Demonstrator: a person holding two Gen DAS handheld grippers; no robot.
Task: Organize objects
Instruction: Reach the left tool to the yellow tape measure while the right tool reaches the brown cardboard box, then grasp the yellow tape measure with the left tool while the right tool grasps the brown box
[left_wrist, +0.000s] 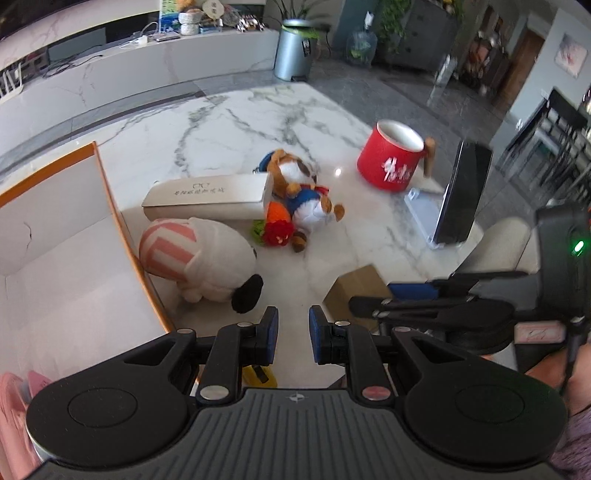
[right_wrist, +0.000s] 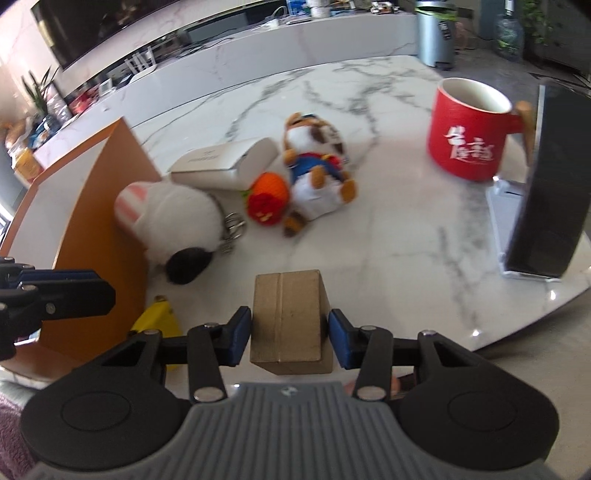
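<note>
Two claws work over a white marble worktop (left_wrist: 221, 129). In the left wrist view, the left claw (left_wrist: 293, 325) has its blue pads a narrow gap apart with nothing between them. Just beyond it lies a white plush toy (left_wrist: 214, 258) in a pink-striped cap, pressed against the orange-rimmed wall of an open white box (left_wrist: 110, 206) on the left. Behind the plush a white glasses case (left_wrist: 207, 197) lies flat, and next to it a brown and white plush animal (left_wrist: 303, 195) in blue clothes lies touching an orange and red knitted toy (left_wrist: 279, 225). A red mug (left_wrist: 391, 158) stands further right, near a dark screen (left_wrist: 461, 192) propped on a stand. The right claw (left_wrist: 384, 297) comes in from the right at a small cardboard box (left_wrist: 354, 291). A yellow object (left_wrist: 258, 374) shows under the left claw.

From the right wrist view, the cardboard box (right_wrist: 288, 317) sits on the worktop (right_wrist: 406, 240) between the pads of the right claw (right_wrist: 290, 338), one pad close at each side; I cannot tell whether they press on it. The yellow object (right_wrist: 159, 314) lies left of it, against the open box's orange wall (right_wrist: 99, 206). The white plush (right_wrist: 173, 218), with a key ring (right_wrist: 232, 225), the glasses case (right_wrist: 221, 162), the knitted toy (right_wrist: 267, 199) and the plush animal (right_wrist: 314, 166) lie beyond. The mug (right_wrist: 469, 129) and the screen (right_wrist: 546, 184) are at the right. The left claw (right_wrist: 99, 291) shows at the left edge.
</note>
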